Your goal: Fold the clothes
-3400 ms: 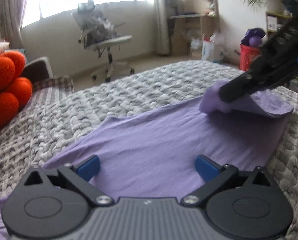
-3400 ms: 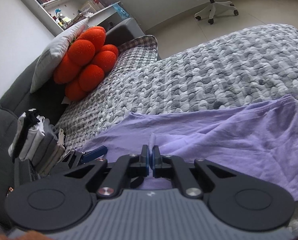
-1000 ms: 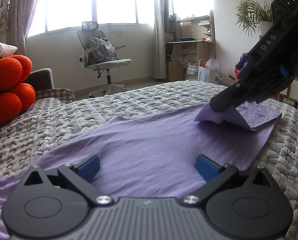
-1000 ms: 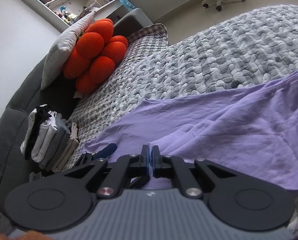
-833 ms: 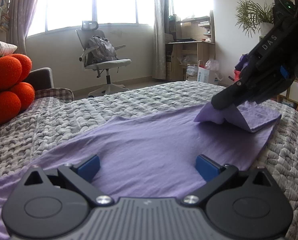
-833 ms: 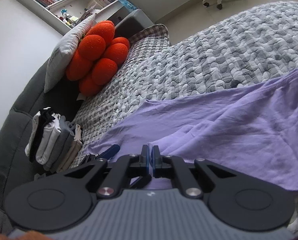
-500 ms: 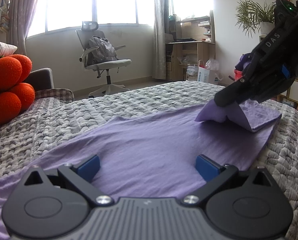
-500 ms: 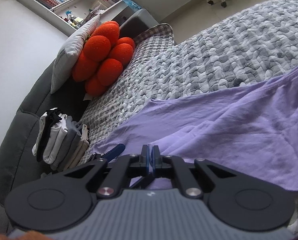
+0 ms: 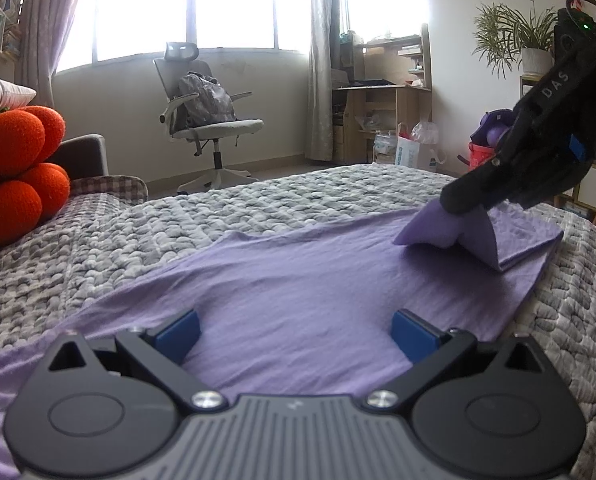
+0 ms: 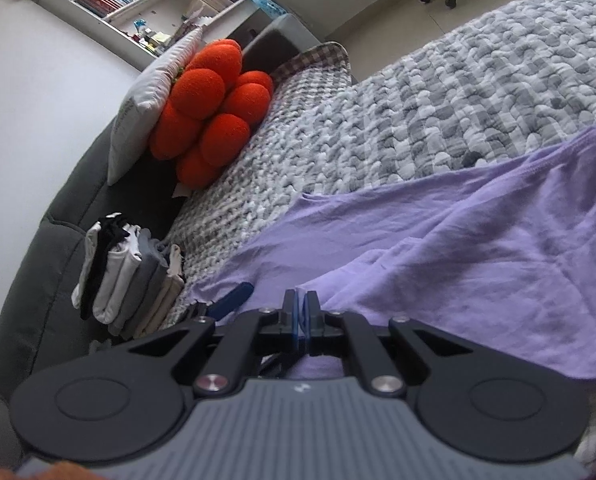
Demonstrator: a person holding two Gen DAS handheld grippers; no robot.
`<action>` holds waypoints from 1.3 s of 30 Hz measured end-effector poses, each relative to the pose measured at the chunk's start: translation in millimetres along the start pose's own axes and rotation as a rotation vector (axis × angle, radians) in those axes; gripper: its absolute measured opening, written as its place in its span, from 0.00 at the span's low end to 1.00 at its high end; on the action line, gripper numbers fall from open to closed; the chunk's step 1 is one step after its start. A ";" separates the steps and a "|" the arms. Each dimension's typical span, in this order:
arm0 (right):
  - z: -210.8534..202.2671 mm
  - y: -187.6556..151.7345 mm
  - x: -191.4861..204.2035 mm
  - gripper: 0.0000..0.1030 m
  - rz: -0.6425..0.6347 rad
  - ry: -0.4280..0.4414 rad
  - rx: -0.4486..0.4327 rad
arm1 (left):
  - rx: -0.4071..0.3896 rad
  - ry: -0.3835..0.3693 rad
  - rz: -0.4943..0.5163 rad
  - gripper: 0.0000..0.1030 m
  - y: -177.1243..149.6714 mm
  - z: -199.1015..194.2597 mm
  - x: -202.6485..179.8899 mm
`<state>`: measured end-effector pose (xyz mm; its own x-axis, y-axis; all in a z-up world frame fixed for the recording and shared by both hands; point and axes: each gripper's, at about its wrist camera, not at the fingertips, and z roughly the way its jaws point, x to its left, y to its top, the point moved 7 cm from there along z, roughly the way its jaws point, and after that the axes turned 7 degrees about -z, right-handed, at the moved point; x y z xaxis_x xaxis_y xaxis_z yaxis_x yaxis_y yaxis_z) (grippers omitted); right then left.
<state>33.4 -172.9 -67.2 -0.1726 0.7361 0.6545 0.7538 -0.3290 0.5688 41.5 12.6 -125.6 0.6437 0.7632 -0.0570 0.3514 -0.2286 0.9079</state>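
Observation:
A purple garment [image 9: 298, 280] lies spread on the grey knitted bedspread [image 9: 177, 224]. My left gripper [image 9: 295, 334] stands open low over its near part, blue pads wide apart with only flat cloth beneath them. At the right, my right gripper [image 9: 450, 202] is shut on a corner of the purple garment, holding it lifted and folded back over the cloth. In the right wrist view the right gripper [image 10: 301, 314] pinches a thin edge of the purple garment [image 10: 478, 248] between its blue pads. One blue finger of the left gripper [image 10: 231, 300] shows at the lower left.
An orange ball-shaped cushion [image 10: 213, 108] and a white pillow [image 10: 153, 92] lie against the dark sofa back. A stack of folded clothes [image 10: 129, 276] sits beside the bedspread. An office chair [image 9: 201, 120], a desk shelf [image 9: 382, 120] and a potted plant [image 9: 514, 40] stand beyond the bed.
The right gripper has lifted the pinched corner slightly, making the fold stand up in a small peak. The left gripper has stayed where it was.

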 end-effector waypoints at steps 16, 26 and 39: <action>-11.5 -0.2 -0.8 0.04 0.011 0.040 0.002 | 0.077 0.037 -0.031 1.00 30.3 -27.7 -1.6; -11.1 -1.1 -1.1 0.05 0.016 0.042 0.009 | 0.035 0.190 -0.267 1.00 46.4 -47.6 16.5; -6.5 -10.1 12.0 0.05 -0.065 0.040 0.037 | 0.182 0.217 -0.538 1.00 61.4 -41.7 19.5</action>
<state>19.5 -164.7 -61.9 -0.2465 0.7311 0.6362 0.7629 -0.2584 0.5926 47.3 38.7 -53.7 0.1968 0.9020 -0.3844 0.7119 0.1381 0.6886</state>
